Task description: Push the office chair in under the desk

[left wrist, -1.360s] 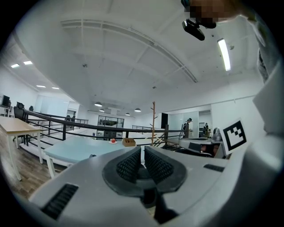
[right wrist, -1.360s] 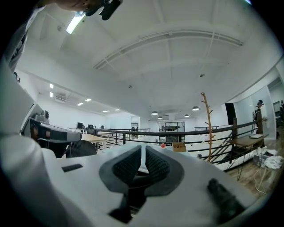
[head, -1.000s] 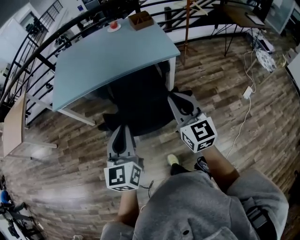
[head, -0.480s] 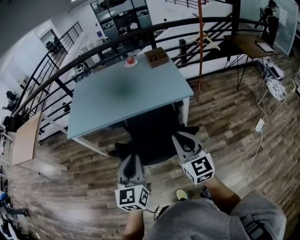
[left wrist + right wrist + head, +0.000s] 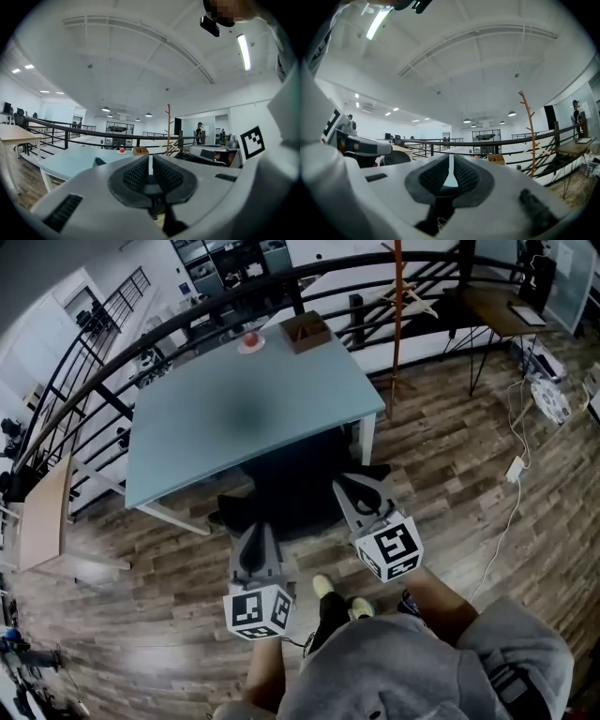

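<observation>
Evidently a late stage of the push: the office chair [image 5: 286, 486] lies mostly under the desk [image 5: 234, 413]. Only its dark rear edge and part of its base show past the near rim. Both the left gripper [image 5: 255, 532] and the right gripper [image 5: 351, 486] are clenched on nothing, pads together, so each probably serves as a blunt pusher rather than a clamp. Their tips sit at the chair's rear edge, one toward each side, though contact itself cannot be confirmed. This spacing would keep a swivelling seat from turning as it rolls over the wood floor [image 5: 441, 456]. Both point roughly level, along the direction of travel. A small box [image 5: 305, 331] and a red object [image 5: 250, 339] stand at the desk's far edge, well apart from the chair.
</observation>
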